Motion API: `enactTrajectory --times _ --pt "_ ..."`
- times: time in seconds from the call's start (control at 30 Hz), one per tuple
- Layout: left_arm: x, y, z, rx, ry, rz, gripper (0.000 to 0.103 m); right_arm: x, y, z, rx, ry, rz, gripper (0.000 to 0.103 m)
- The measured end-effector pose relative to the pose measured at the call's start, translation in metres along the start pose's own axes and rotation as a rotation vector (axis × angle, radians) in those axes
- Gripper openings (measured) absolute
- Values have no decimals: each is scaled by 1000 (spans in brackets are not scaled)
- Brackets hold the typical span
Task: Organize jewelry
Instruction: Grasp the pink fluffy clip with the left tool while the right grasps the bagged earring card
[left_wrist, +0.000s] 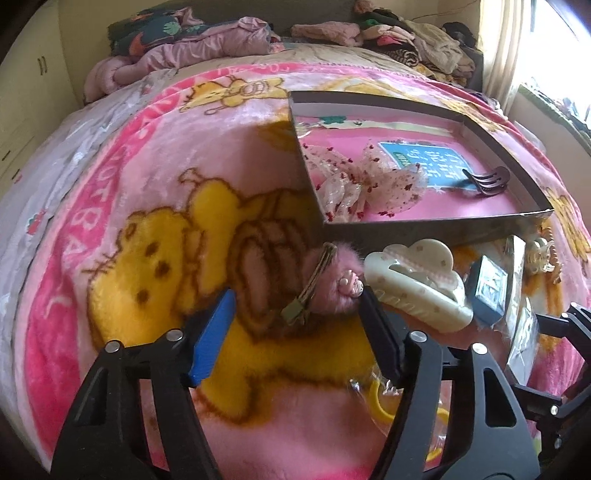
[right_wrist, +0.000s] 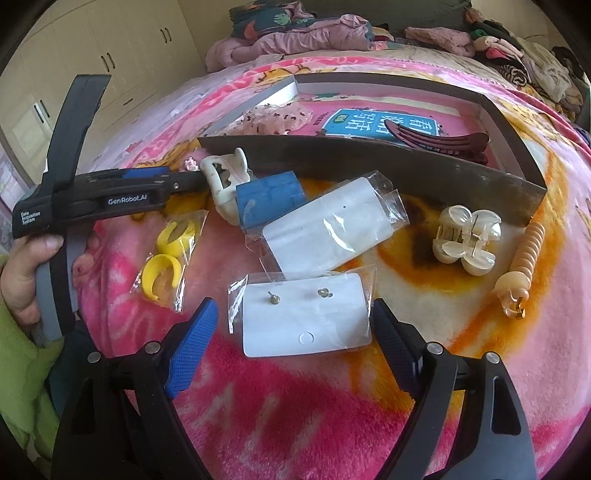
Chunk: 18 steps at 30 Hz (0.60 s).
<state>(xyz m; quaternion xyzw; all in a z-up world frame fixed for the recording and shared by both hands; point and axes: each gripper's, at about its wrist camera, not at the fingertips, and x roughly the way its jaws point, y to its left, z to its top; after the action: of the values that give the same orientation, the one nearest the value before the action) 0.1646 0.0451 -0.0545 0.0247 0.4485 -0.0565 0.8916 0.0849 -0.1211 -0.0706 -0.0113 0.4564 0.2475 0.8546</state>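
Left gripper (left_wrist: 295, 317), jaws open, is set about a fluffy pink hair clip (left_wrist: 325, 288) on the bed blanket (left_wrist: 147, 184) — soft, light, best taken by its stiff metal bar. A cream claw clip (left_wrist: 417, 280) crowds it at 3 o'clock. Right gripper (right_wrist: 291, 325), jaws open, flanks a bagged earring card (right_wrist: 303, 314) — slippery film. The tray (right_wrist: 369, 162) lies at 12 o'clock.
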Motion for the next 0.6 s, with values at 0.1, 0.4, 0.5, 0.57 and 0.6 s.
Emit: enactTrajectory --times 0.1,0.4,0.5,0.57,0.6 --pt "2 -2 2 -1 0 -51 36 1 1 2 -15 -1 -7 68" --pt "-7 -4 -2 -10 -9 -83 22 -10 14 3 -78 -32 21 65" --pt "-15 0 -6 -26 -18 -83 22 -12 16 6 -86 -41 25 65" --pt "-20 4 -9 -41 -24 -83 22 -13 17 9 -85 -43 30 65" --pt "-23 6 -11 -51 -25 -84 22 -14 18 11 -87 -46 31 65"
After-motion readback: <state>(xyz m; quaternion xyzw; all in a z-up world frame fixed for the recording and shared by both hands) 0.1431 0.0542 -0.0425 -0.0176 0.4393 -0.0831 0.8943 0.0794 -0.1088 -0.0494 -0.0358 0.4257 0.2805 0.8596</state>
